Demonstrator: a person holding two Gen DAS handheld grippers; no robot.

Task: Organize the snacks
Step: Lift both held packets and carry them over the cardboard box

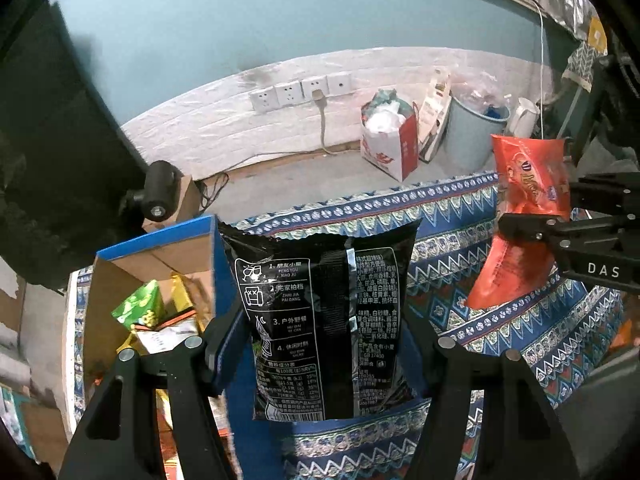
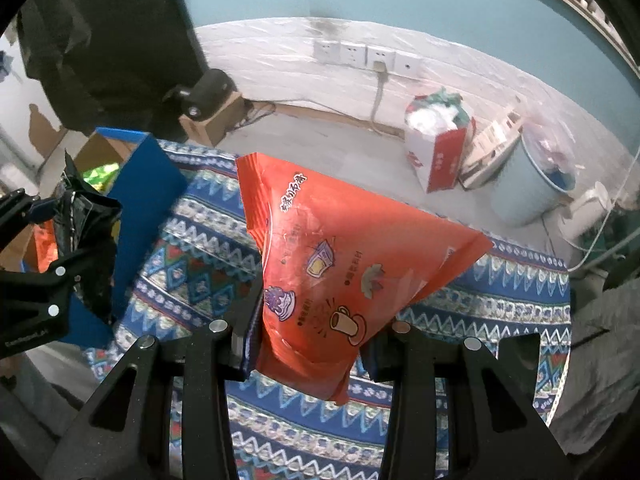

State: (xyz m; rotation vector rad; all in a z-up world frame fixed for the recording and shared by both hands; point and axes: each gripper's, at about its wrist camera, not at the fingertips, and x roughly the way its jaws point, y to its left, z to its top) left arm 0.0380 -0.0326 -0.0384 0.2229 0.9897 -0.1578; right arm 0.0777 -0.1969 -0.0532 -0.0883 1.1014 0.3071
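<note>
Beside black packet, open box.

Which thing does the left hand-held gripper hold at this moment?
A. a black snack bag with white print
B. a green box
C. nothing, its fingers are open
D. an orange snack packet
A: in the left wrist view the left hand-held gripper is closed on the black snack bag, while the orange snack packet sits in the right hand-held gripper.
</note>
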